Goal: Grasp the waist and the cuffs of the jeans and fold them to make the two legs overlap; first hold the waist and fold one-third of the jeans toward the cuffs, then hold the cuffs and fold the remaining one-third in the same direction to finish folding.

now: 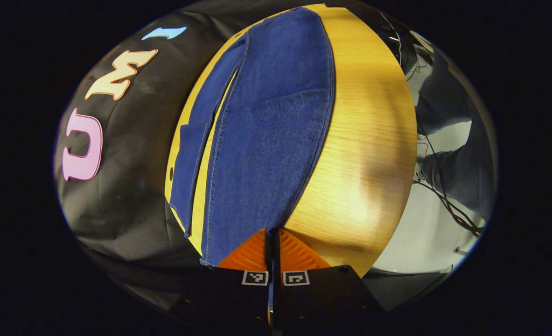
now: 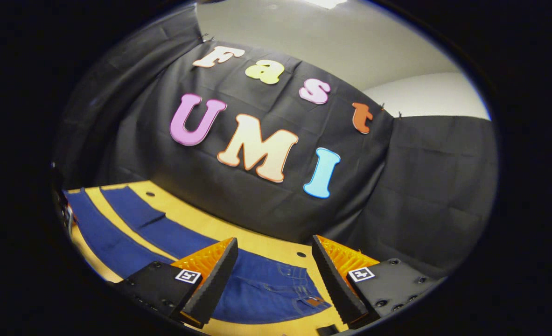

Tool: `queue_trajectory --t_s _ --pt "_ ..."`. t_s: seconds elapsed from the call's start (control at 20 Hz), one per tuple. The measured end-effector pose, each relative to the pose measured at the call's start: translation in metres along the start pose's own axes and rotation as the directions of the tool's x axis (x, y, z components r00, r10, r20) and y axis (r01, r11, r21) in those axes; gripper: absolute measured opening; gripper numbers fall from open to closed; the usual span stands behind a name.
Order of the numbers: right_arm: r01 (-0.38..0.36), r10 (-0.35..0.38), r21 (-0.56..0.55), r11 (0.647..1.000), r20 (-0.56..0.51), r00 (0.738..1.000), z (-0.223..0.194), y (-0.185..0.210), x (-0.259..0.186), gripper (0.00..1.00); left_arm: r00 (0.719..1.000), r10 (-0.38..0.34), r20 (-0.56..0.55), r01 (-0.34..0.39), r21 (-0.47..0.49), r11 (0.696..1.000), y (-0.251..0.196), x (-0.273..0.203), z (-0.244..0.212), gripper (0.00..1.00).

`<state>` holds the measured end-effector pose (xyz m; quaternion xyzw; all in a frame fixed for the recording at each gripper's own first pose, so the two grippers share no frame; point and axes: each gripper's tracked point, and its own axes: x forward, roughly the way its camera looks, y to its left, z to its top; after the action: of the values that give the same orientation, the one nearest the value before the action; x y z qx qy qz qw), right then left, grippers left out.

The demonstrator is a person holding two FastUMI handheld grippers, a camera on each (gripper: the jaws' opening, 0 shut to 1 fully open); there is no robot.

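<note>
Wooden table (image 1: 369, 154) runs up the middle of my left gripper view, and blue jeans (image 1: 266, 140) cover most of its left half, stretching from the bottom centre up to the top of the frame. One leg lies wide and flat; the other shows as a narrow strip (image 1: 196, 154) along the left, with a sliver of wood between them. My left gripper (image 1: 272, 233) sits at the bottom centre with its fingers pressed together, right at the near end of the wide leg. Whether denim is pinched between them I cannot tell, since the tips hide that edge.

In my right gripper view the table (image 2: 238, 235) fills the lower left, and the jeans (image 2: 266, 289) lie across it, legs trailing off to the left edge, where they are cut off. My right gripper (image 2: 273, 247) is spread wide at the bottom centre, hovering over the waist, which lies between its fingers. A small brown patch (image 2: 314, 302) sits on the waistband near the right finger.
</note>
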<state>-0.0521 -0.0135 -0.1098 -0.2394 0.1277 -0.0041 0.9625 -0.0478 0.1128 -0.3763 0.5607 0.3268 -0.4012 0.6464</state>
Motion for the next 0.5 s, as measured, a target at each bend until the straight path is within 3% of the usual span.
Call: queue_trajectory --t_s 0.15,0.3,0.5 --pt "-0.079 0.063 -0.199 0.977 -0.083 0.995 -0.055 -0.019 0.004 0.98 0.999 -0.029 -0.016 0.028 -0.032 0.999 -0.001 0.001 -0.001 0.0" --pt "-0.162 0.109 -0.264 0.951 -0.205 0.973 -0.125 -0.035 0.007 0.99 0.998 -0.029 -0.064 0.027 -0.033 0.999 0.001 0.001 -0.003 0.0" --pt "-0.338 0.182 -0.399 0.852 -0.38 0.907 -0.208 -0.033 0.0 0.99 0.994 -0.03 -0.108 0.029 -0.018 0.999 0.001 0.002 -0.004 0.0"
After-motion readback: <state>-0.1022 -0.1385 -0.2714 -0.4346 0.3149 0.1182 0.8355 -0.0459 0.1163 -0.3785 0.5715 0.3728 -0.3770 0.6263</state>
